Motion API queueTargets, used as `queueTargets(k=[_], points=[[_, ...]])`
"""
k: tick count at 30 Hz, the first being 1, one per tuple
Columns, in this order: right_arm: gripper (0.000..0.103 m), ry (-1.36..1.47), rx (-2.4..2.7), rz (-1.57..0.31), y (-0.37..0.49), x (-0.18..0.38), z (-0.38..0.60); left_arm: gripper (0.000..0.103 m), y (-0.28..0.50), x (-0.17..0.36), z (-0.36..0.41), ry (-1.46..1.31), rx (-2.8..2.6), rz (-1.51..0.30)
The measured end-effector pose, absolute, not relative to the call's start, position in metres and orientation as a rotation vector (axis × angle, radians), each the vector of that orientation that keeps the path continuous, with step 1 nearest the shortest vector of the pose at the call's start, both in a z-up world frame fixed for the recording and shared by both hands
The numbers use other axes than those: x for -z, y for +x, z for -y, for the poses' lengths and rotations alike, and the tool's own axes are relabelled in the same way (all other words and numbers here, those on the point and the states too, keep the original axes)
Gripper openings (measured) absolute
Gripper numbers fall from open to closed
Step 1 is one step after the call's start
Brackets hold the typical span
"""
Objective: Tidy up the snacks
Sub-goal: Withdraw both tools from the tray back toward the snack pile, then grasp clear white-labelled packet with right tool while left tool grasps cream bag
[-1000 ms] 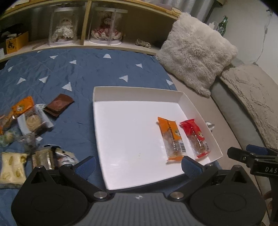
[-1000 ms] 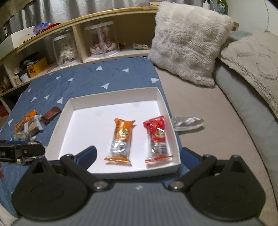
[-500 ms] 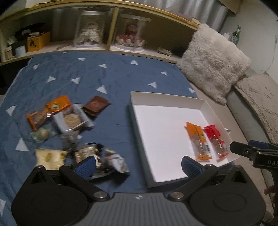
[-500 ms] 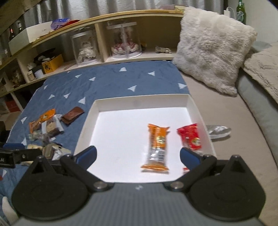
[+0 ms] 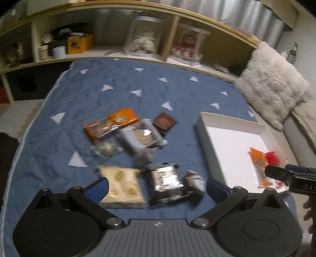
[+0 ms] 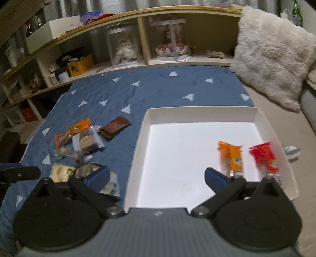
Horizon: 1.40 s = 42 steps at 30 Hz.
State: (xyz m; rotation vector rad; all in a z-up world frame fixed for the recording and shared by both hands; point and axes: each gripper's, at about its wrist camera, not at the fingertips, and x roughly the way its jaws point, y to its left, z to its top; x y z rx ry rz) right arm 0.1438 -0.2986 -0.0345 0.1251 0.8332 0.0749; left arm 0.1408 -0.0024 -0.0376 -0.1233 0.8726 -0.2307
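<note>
We see both tongs spread wide with nothing between the fingers. The left tongs (image 5: 157, 186) hover above the loose snack pile on the blue quilted bedspread with white triangles (image 5: 118, 94). Between and just ahead of their blue pads lie a pale yellow soft-pack snack (image 5: 122, 184) and a dark glossy foil packet (image 5: 165, 182), side by side, with a small crumpled dark wrapper (image 5: 194, 180) just right of the foil one. Farther out in the pile: an orange-and-clear cookie wrapper (image 5: 110, 123), a clear tray pack with a round pastry (image 5: 141, 137), a small green-tinted clear pack (image 5: 105, 150), and a brown square chocolate packet (image 5: 165, 122) at the far right edge of the heap. The left view is motion-blurred, so we cannot read any labels.

The right tongs (image 6: 157, 177) sit over the near part of the shallow white cardboard tray (image 6: 201, 112), which rests on the bed right of the pile. Inside the tray, near its right wall, an orange bar wrapper (image 6: 231, 158) and a red bar wrapper (image 6: 265, 158) lie parallel, close but apart. The rest of the tray floor is bare white. A crumpled silver wrapper (image 6: 290, 151) lies outside the tray just past its right wall.

A fluffy cream pillow (image 6: 272, 53) leans at the far right. A wooden shelf (image 6: 138, 13) runs behind the bed, holding two clear domes with dolls, a yellow box and small jars. A green bottle (image 6: 297, 11) stands at top right.
</note>
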Motion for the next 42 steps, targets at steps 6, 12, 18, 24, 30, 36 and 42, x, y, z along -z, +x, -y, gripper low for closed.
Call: queueTargets(k=[6,12,18,24,30,36,42], points=[[0.103,0.101,-0.140,-0.834,0.151,0.041,0.275,0.103,0.147,0.045,-0.024,-0.145,0.190,-0.887],[0.103,0.040,-0.232,-0.802,0.153,0.052,0.253,0.103,0.156,0.059,-0.037,-0.170,0.155,-0.915],[0.103,-0.002,-0.313,-0.764,0.155,0.062,0.241,0.103,0.170,0.078,-0.038,-0.164,0.120,-0.955],[0.103,-0.016,-0.299,-0.735,0.156,0.075,0.238,0.103,0.187,0.095,-0.026,-0.121,0.106,-0.980],[0.103,-0.152,-0.359,-0.727,0.160,0.087,0.226,0.103,0.205,0.115,-0.016,-0.066,0.078,-1.034],[0.080,-0.268,-0.415,-0.735,0.167,0.092,0.212,0.103,0.221,0.137,-0.013,-0.023,0.022,-1.087],[0.060,-0.279,-0.442,-0.825,0.181,0.105,0.206,0.103,0.227,0.150,-0.016,-0.035,0.043,-1.112]])
